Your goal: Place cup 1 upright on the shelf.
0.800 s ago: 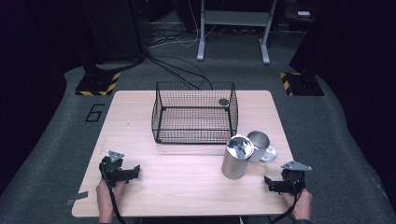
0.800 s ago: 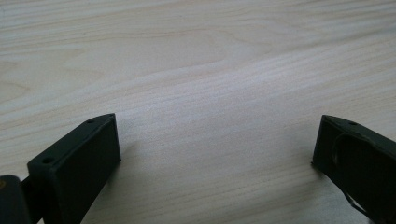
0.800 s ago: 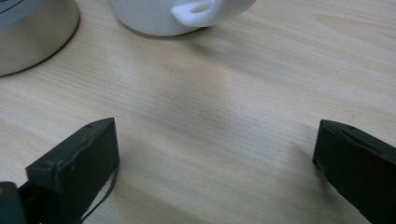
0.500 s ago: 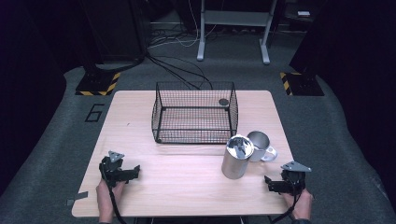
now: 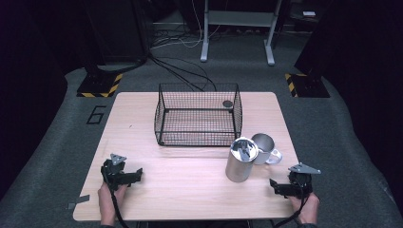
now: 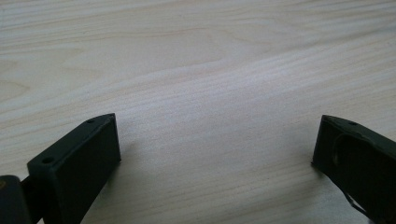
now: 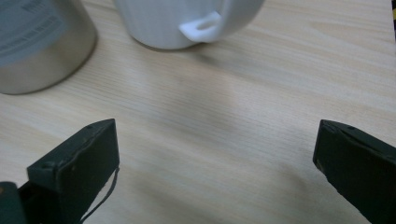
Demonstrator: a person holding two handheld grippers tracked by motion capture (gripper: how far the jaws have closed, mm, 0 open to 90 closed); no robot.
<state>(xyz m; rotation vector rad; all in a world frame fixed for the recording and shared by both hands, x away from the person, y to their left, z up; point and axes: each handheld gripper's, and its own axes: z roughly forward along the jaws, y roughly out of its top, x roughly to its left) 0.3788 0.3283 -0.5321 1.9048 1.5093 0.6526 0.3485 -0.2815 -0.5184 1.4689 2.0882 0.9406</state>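
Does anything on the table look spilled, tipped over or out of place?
Nothing stands out. The metal canister and white mug stand upright close together, the wire basket sits level, and the wooden table looks dry.

Lab or test studio, not home. Lone wooden table [image 5: 190, 190] stands on grey carpet [image 5: 332, 128], dark surroundings all round. Black stand bases with yellow-black hazard tape [image 5: 100, 85] at both far corners. Loose cables [image 5: 185, 71] run over floor behind table. Metal frame legs [image 5: 205, 33] at back. Number 6 [image 5: 96, 114] marked on carpet left of table.
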